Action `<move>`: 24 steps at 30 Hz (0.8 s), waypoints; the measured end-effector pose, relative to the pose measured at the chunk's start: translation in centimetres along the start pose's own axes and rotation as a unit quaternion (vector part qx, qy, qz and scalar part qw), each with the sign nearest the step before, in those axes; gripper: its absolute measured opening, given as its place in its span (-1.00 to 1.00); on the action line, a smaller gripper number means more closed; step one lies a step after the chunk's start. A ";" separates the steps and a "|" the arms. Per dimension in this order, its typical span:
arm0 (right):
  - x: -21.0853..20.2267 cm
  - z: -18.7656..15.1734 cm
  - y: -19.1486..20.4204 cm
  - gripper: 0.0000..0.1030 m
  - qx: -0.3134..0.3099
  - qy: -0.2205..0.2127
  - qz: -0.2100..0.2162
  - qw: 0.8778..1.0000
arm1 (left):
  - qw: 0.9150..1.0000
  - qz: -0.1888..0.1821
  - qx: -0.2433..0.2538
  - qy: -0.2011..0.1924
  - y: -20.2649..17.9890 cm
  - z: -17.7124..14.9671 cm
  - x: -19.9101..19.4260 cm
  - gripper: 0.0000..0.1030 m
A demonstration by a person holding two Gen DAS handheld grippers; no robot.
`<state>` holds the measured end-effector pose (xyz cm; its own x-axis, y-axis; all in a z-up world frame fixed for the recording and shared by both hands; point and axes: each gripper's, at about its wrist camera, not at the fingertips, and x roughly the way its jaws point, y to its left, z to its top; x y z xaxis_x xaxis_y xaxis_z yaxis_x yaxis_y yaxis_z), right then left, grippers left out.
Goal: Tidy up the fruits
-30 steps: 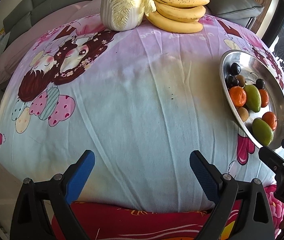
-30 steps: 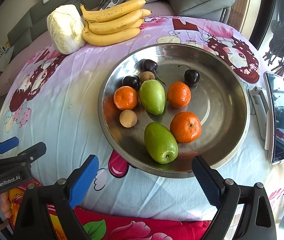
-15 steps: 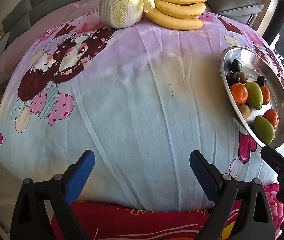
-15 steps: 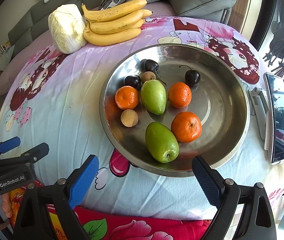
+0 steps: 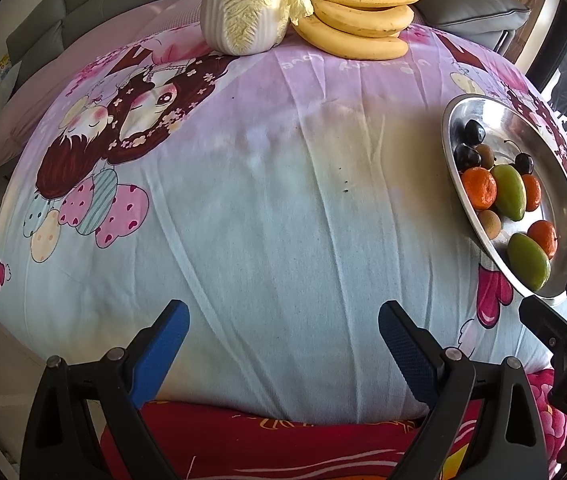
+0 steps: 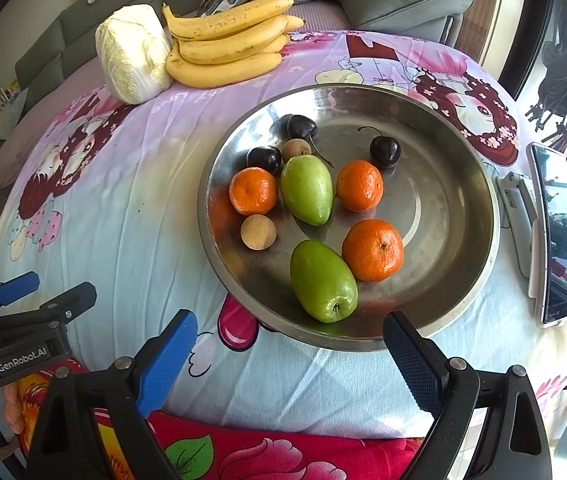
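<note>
The right tool (image 6: 287, 346) hangs at the near edge of the table (image 6: 131, 216), its blue-padded fingers (image 6: 165, 356) set wide apart and gripping nothing; the steel bowl (image 6: 463, 184) lies just beyond them, with the nearer green fruit (image 6: 322, 280) closest to the gap. The left tool (image 5: 281, 334) is likewise spread and empty over bare cloth, well apart from the bowl (image 5: 495, 120), which sits at its far right. Against the frames of one second ago, both tools are slightly nearer the table and the fruit has not shifted. The bowl holds three mandarins (image 6: 372, 250), two green fruits, three dark cherries (image 6: 384, 151) and two small brown round fruits (image 6: 258, 231), all loose and mostly in its left half. A bunch of bananas (image 6: 227, 46) lies on the far side of the table, touching a pale cabbage (image 6: 131, 54). A phone (image 6: 555, 232) lies right of the bowl.
</note>
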<state>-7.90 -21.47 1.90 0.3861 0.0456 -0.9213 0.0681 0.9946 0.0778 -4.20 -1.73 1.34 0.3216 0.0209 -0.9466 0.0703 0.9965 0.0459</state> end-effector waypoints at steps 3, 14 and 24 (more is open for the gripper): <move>0.0 0.0 0.0 0.86 0.000 0.000 0.000 1.000 | 1.000 -0.002 -0.002 0.002 0.0 0.0 0.0 0.86; 0.0 0.0 0.0 0.86 0.001 0.000 0.000 1.000 | 1.000 0.001 0.000 0.001 -0.1 0.0 0.0 0.86; 0.0 -0.1 0.0 0.86 0.001 0.001 0.000 1.000 | 1.000 0.008 0.002 0.002 -0.2 0.0 0.1 0.86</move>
<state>-7.96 -21.46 1.83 0.3848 0.0456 -0.9219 0.0696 0.9945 0.0782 -4.17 -1.93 1.27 0.3195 0.0371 -0.9469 0.0691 0.9957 0.0623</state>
